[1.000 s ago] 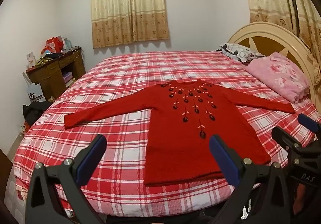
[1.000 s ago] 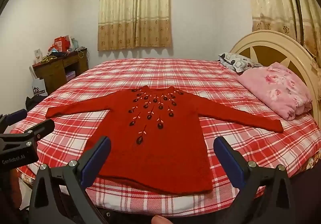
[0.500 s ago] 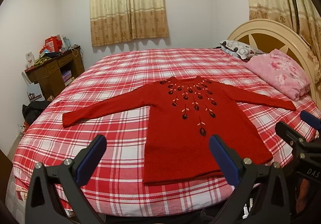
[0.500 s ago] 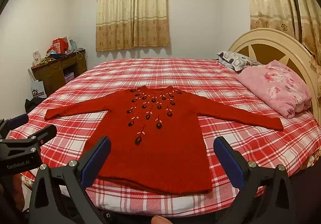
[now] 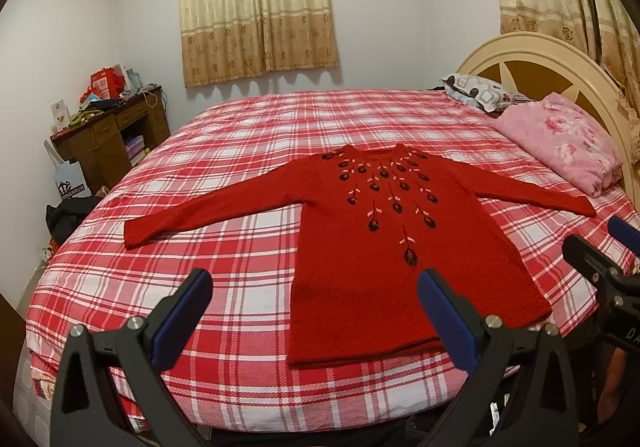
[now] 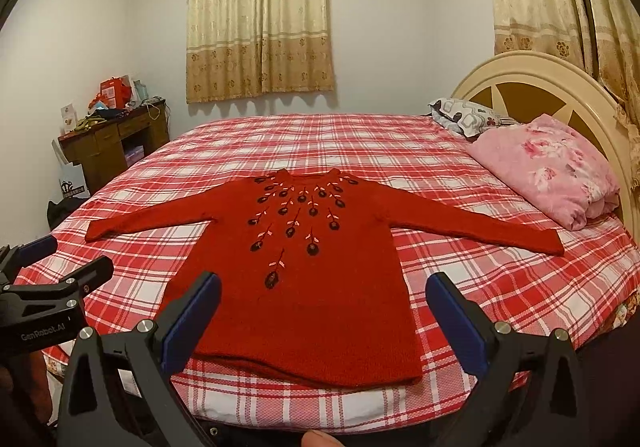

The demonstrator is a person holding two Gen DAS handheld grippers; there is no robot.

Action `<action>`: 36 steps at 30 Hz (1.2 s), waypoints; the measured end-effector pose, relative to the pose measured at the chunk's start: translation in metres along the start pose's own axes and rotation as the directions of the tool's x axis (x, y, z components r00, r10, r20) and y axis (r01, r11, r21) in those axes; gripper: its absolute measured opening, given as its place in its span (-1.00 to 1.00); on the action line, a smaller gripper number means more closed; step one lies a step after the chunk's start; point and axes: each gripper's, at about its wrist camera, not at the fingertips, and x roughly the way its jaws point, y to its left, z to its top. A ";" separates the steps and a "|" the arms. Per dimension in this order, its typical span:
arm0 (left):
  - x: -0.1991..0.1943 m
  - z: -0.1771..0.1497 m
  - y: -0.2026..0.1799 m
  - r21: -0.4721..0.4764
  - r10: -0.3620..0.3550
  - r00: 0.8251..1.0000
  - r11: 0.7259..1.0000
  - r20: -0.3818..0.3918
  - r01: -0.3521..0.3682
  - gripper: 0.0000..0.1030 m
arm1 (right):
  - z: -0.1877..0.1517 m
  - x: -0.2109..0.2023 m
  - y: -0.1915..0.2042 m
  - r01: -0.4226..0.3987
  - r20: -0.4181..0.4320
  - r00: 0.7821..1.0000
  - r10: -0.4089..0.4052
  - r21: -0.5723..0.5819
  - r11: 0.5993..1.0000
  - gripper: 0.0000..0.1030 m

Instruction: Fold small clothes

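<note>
Bedroom walls in white, with beige patterned curtains [image 5: 258, 7] at the window, frame a wide bed [image 5: 248, 151] under a red-and-white plaid sheet, its cream headboard [image 6: 536, 87] curving up on the right. Spread flat across that sheet, front side up, your red knitted sweater [image 6: 308, 287] lies with both sleeves stretched out sideways, its hem toward you and its dark flower embroidery fanning down from the neckline. A folded pink floral quilt [image 5: 560, 143] sits by the headboard, well apart from the sweater, with a grey patterned pillow [image 6: 464, 117] just beyond it. At the far left, a dark wooden desk [image 5: 108, 139] stands against the wall with red boxes and clutter on top. You hold your left tool [image 5: 316, 311] spread wide, gripping nothing, above the near edge of the bed, left of the hem. Your right tool [image 6: 324, 315] is likewise spread wide and holds nothing, poised over the sweater's lower half, blue pads [image 6: 192, 327] facing inward.
</note>
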 end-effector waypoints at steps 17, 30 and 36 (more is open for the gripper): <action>0.000 -0.001 0.001 -0.001 -0.005 1.000 1.000 0.000 0.005 1.00 | 0.000 0.003 -0.001 -0.002 -0.010 1.000 0.002 0.005 1.000 0.98; 0.000 0.000 0.000 0.000 -0.005 1.000 1.000 -0.003 0.005 1.00 | -0.002 0.005 0.001 -0.002 -0.014 1.000 0.002 0.004 1.000 0.98; 0.000 0.000 -0.001 0.000 -0.004 1.000 1.000 -0.004 0.004 1.00 | -0.005 0.008 0.003 -0.004 -0.022 1.000 0.004 -0.003 1.000 0.98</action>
